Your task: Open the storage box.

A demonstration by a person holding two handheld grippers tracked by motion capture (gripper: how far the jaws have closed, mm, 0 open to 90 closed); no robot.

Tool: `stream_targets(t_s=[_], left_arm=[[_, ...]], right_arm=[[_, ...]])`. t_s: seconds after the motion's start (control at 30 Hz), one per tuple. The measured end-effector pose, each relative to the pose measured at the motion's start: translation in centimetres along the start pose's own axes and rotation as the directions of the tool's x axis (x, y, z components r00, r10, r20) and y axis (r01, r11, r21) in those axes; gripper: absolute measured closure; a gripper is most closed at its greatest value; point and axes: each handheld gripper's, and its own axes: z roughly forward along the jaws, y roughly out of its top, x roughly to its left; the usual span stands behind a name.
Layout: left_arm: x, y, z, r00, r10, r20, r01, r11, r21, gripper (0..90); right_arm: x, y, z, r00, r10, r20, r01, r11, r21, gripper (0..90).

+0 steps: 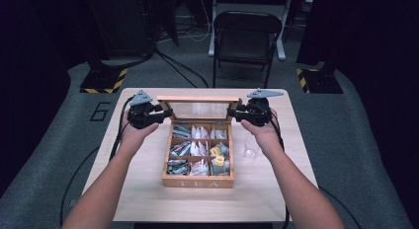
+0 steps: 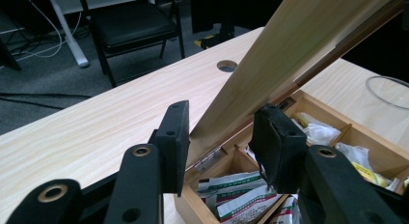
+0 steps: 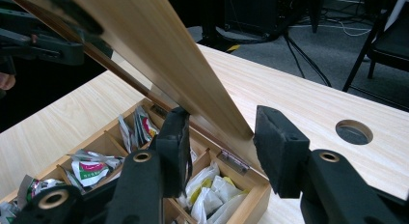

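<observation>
Two spread tongs straddle the lid (image 1: 197, 98) of a tea box (image 1: 198, 180) holding sachets (image 1: 199, 151).

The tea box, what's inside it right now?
The wooden tea box holds a grid of compartments filled with tea bag packets: white, grey-green and some yellow ones. The raised lid leaves them all exposed, but anything beneath the top packets is covered.

Dim room, grey carpet floor (image 1: 356, 140), black folding chair (image 1: 245, 39) behind light wooden table (image 1: 148, 189), hazard-striped stand bases (image 1: 104, 80)
</observation>
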Motion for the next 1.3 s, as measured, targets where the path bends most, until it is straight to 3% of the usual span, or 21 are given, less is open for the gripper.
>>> stream_targets(t_s=[0.17, 0.73, 1.13, 1.3], left_arm=[[0.2, -0.1, 0.8, 0.9998, 0.011, -0.014, -0.010, 0.9993, 0.035, 58.5], [0.8, 0.2, 1.3, 0.9997, -0.002, -0.025, 0.003, 0.9992, 0.040, 62.3], [1.4, 0.6, 1.8, 0.9997, -0.020, -0.011, 0.020, 0.9991, 0.037, 62.6], [1.6, 0.7, 1.9, 0.9996, -0.025, -0.013, 0.025, 0.9989, 0.040, 63.0]], right_arm=[[-0.1, 0.2, 0.1, 1.0000, 0.000, -0.004, 0.000, 1.000, 0.005, 56.9], [-0.9, 0.3, 0.7, 0.9996, -0.003, 0.030, 0.003, 1.000, 0.013, 54.4], [-1.5, -0.4, 2.1, 0.9990, 0.015, 0.043, -0.016, 1.000, 0.023, 50.3], [-1.6, -0.3, 2.7, 0.9988, 0.002, 0.048, -0.004, 0.999, 0.033, 54.1]])
